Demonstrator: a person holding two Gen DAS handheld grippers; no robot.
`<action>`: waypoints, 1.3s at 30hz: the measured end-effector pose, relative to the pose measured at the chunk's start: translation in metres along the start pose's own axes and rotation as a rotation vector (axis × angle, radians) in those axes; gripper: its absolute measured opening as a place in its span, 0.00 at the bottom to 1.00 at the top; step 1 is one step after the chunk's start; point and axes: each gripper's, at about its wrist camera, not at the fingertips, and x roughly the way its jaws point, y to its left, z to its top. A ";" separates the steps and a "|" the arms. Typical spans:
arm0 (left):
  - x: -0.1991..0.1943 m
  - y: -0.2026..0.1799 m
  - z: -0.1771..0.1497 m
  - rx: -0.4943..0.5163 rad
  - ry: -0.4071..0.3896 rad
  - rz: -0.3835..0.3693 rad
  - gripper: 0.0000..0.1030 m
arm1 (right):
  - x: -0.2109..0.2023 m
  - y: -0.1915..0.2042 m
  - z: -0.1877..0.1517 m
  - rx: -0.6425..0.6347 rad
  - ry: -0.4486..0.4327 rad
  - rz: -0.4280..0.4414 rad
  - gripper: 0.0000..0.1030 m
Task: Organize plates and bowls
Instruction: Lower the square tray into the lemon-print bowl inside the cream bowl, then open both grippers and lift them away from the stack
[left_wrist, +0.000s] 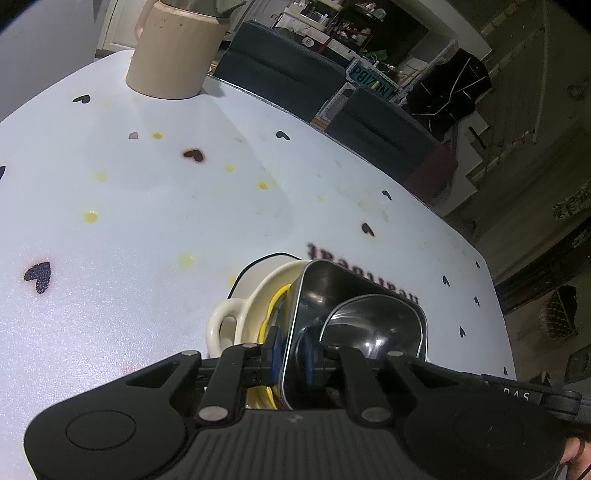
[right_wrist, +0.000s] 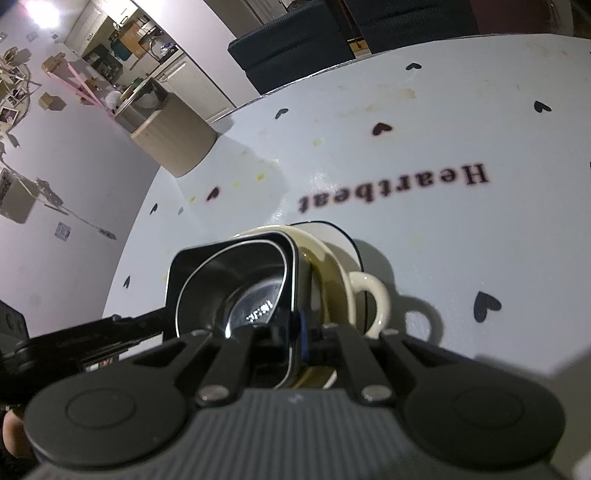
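Between both hand-held gripper (left_wrist: 291, 350) pads: steel bowl (left_wrist: 354, 317) rim.

A lived-in home, at the dining table. Ahead of my claws lies a white table cover (right_wrist: 424, 229) printed with black hearts and the word "Heartbeat", spotted with yellow stains. Beyond the far table edge stand dark upholstered chairs (left_wrist: 280, 74). Far ahead and to the left of my right claw, a doorway opens onto a kitchen with pale cabinets (right_wrist: 184, 79); the wall (right_wrist: 55, 155) on that side carries photographs and small ornaments. Cluttered shelving (left_wrist: 369, 22) fills the background beyond my left claw.
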 end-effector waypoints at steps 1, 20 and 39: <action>0.000 0.000 0.000 -0.001 0.000 -0.001 0.13 | 0.000 0.000 0.000 0.000 0.000 0.000 0.07; -0.038 -0.021 0.005 0.086 -0.078 0.040 0.92 | -0.048 0.014 -0.003 -0.092 -0.174 -0.009 0.59; -0.126 -0.080 -0.033 0.381 -0.330 0.128 1.00 | -0.138 0.038 -0.051 -0.220 -0.575 -0.146 1.00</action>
